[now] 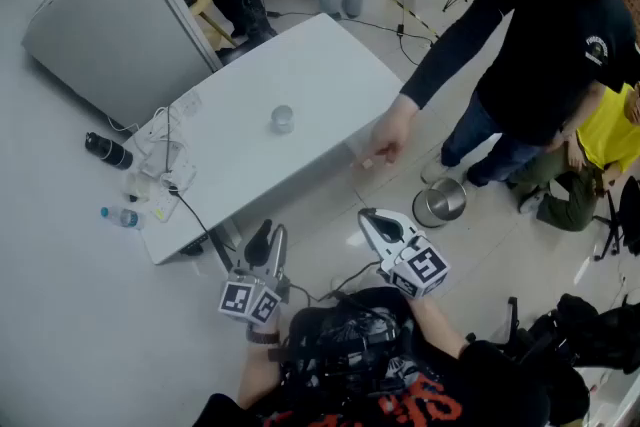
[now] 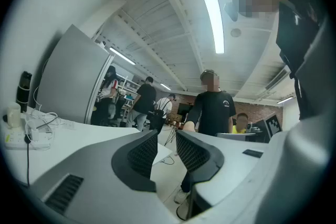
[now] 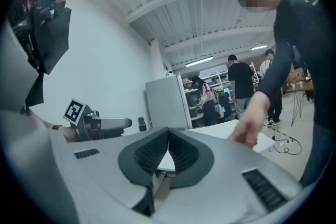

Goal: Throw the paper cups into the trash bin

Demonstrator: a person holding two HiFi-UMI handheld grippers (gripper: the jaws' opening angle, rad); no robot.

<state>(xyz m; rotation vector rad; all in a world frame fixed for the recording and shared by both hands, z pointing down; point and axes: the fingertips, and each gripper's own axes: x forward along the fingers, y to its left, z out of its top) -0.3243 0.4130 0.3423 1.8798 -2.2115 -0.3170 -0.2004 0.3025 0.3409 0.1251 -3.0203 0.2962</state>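
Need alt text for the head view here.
A single paper cup stands on a white table, with a metal trash bin on the floor nearby. The left gripper and right gripper hang short of the table; a bystander's hand reaches toward its edge.

Table top was smooth matt white, trash bin glossy bare metal, partition matt grey, left gripper and right gripper smooth grey plastic shells with black finely ribbed pads.
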